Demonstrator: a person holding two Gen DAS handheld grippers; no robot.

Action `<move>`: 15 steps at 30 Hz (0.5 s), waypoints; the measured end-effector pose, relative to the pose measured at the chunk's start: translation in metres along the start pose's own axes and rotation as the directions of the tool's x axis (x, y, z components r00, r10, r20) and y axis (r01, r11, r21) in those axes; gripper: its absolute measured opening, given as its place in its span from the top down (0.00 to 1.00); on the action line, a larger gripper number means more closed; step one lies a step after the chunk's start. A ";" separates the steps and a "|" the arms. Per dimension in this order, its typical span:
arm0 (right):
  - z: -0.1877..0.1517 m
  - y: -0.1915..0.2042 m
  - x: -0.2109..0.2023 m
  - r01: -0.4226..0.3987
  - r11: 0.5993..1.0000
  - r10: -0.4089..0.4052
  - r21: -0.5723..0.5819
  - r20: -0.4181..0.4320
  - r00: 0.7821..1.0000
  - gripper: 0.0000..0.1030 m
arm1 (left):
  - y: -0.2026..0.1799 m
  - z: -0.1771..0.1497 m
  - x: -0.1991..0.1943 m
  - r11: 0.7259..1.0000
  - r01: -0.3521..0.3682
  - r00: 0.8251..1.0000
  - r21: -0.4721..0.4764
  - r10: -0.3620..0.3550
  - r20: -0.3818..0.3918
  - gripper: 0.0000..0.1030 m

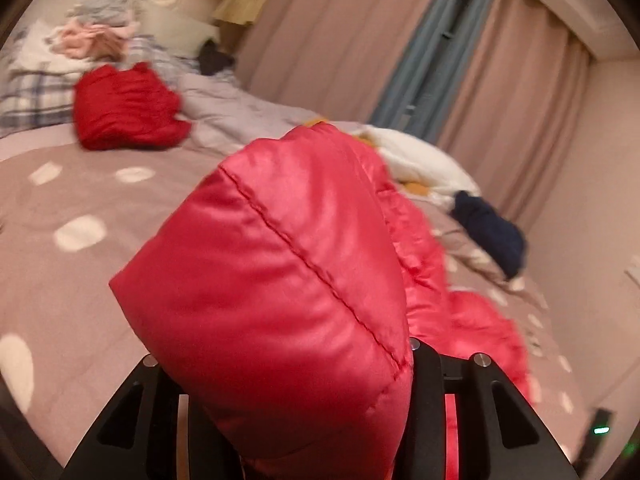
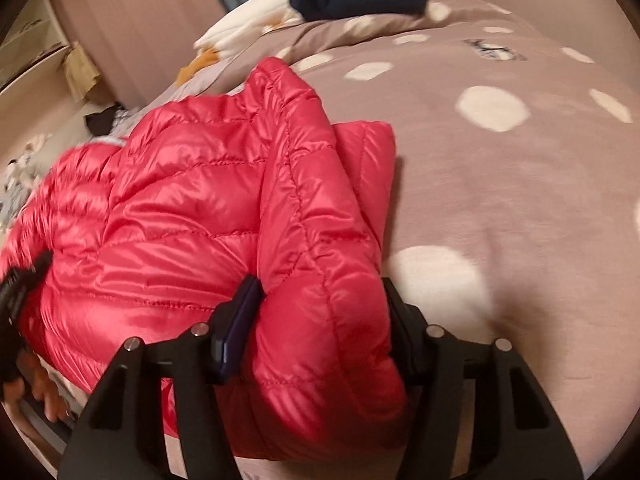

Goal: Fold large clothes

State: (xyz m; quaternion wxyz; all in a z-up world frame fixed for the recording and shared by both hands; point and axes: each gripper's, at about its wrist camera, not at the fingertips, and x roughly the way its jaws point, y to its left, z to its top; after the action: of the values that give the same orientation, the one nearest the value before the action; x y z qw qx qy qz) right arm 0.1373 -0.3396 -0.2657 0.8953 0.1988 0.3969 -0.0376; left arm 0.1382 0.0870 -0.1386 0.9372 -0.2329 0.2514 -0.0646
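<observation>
Left wrist view: the left gripper (image 1: 320, 400) is clamped on a puffed fold of the red jacket (image 1: 280, 272), which fills the centre and hides the fingertips. The jacket trails right across the bed (image 1: 72, 280). Bare spotted cover lies to the left. A folded red garment (image 1: 128, 108) sits well apart near the far pillows; a navy garment (image 1: 492, 236) lies by the right edge, near the curtain (image 1: 340, 32). Far items are blurred.

Right wrist view: the right gripper (image 2: 320, 320) grips a jacket (image 2: 192, 208) edge between both fingers. Open cover extends right. A gloved hand (image 2: 20, 320) is cut off at the left border.
</observation>
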 end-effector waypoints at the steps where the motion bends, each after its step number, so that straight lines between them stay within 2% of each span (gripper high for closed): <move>1: -0.001 0.002 0.001 0.010 1.000 -0.010 -0.015 0.001 1.000 0.44 | -0.005 0.004 -0.003 0.998 0.062 0.998 -0.013 -0.062 -0.007 0.60; 2: -0.003 0.002 0.001 0.012 1.000 -0.012 -0.021 0.000 1.000 0.44 | -0.014 0.008 -0.008 0.988 0.152 0.988 -0.024 -0.152 -0.016 0.60; 3: -0.003 0.001 0.001 0.003 1.000 -0.004 -0.023 -0.006 1.000 0.44 | -0.021 0.010 -0.013 0.972 0.233 0.972 -0.027 -0.234 -0.026 0.55; 4: -0.003 -0.001 0.001 -0.010 1.000 0.010 -0.019 -0.011 1.000 0.44 | -0.034 0.009 -0.016 0.937 0.349 0.935 -0.026 -0.350 -0.049 0.46; 5: -0.002 -0.002 0.002 -0.022 1.000 0.022 -0.016 -0.014 1.000 0.44 | -0.044 0.006 -0.017 0.903 0.429 0.900 -0.028 -0.430 -0.076 0.41; 6: -0.002 -0.007 0.001 -0.051 0.999 0.051 -0.005 -0.018 0.999 0.44 | -0.058 0.000 -0.015 0.861 0.508 0.853 -0.028 -0.507 -0.123 0.34; 7: 0.002 -0.014 0.001 -0.074 0.997 0.074 0.015 -0.019 0.997 0.45 | -0.069 -0.006 -0.012 0.838 0.545 0.826 -0.008 -0.539 -0.164 0.28; 8: 0.001 -0.021 -0.003 -0.094 0.995 0.094 0.034 -0.019 0.995 0.45 | -0.086 -0.016 -0.006 0.819 0.572 0.803 0.035 -0.551 -0.226 0.27; 9: -0.001 -0.029 -0.006 -0.122 0.990 0.123 0.067 -0.019 0.992 0.45 | -0.099 -0.027 0.003 0.820 0.568 0.800 0.068 -0.530 -0.282 0.26; 10: 0.000 -0.034 -0.008 -0.142 0.985 0.144 0.096 -0.017 0.989 0.44 | -0.108 -0.036 0.011 0.833 0.547 0.806 0.082 -0.498 -0.320 0.26; 11: -0.001 -0.040 -0.012 -0.154 0.980 0.157 0.122 -0.011 0.988 0.42 | -0.116 -0.049 0.021 0.844 0.528 0.811 0.094 -0.467 -0.352 0.26; 12: -0.003 -0.048 -0.020 -0.157 0.978 0.159 0.140 -0.004 0.987 0.39 | -0.121 -0.056 0.026 0.842 0.530 0.807 0.101 -0.465 -0.365 0.26; 14: -0.007 -0.054 -0.033 -0.116 0.983 0.116 0.142 0.010 0.993 0.29 | -0.129 -0.071 0.040 0.820 0.566 0.776 0.092 -0.491 -0.395 0.26; 15: -0.009 -0.057 -0.041 -0.071 0.989 0.068 0.132 0.022 0.997 0.22 | -0.130 -0.075 0.046 0.815 0.575 0.762 0.076 -0.499 -0.412 0.26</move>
State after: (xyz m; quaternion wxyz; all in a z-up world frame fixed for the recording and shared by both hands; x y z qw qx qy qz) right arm 0.0908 -0.3918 -0.2602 0.8843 0.2712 0.3785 -0.0345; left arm 0.1394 -0.0691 -0.1555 0.8317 -0.1843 0.3392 -0.3991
